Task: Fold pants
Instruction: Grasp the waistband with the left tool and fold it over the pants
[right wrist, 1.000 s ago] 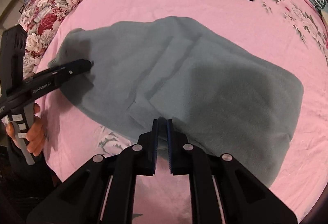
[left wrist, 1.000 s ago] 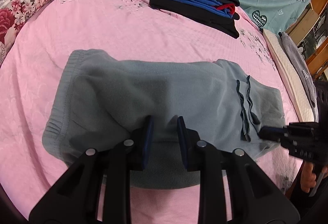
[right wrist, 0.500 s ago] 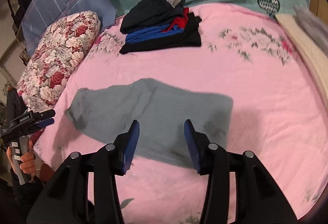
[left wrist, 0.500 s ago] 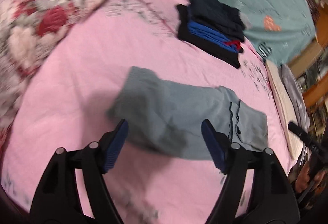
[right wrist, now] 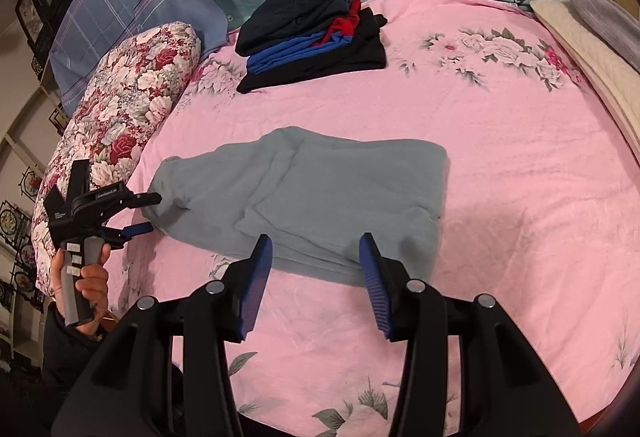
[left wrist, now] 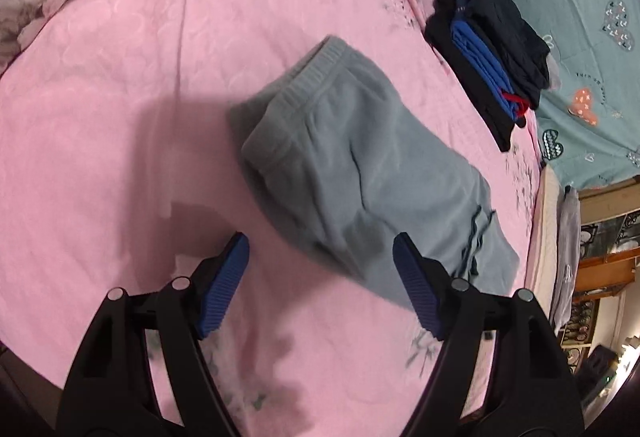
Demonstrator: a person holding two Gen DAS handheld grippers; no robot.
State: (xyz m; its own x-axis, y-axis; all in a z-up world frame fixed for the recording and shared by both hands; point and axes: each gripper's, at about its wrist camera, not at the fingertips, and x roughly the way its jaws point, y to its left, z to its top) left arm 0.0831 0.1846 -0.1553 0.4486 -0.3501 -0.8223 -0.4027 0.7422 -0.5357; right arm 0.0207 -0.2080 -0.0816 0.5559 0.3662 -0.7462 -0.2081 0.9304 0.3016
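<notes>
Both hand-held grippers — left [left wrist: 320, 269] and right [right wrist: 316, 265] — have let go and pulled back, jaws spread wide, leaving the grey pants [right wrist: 320, 193] folded on the bed [right wrist: 520, 165] — seemingly done

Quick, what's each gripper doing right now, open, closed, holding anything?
Left gripper: open, holding nothing, above the grey pants.
Right gripper: open, holding nothing.

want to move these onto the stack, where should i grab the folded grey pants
Probably by the thick folded edge of the grey pants nearest the right gripper, coming in low from the front. The layers bunch there, so one pinch could catch them all; the ribbed waistband end is looser.
</notes>
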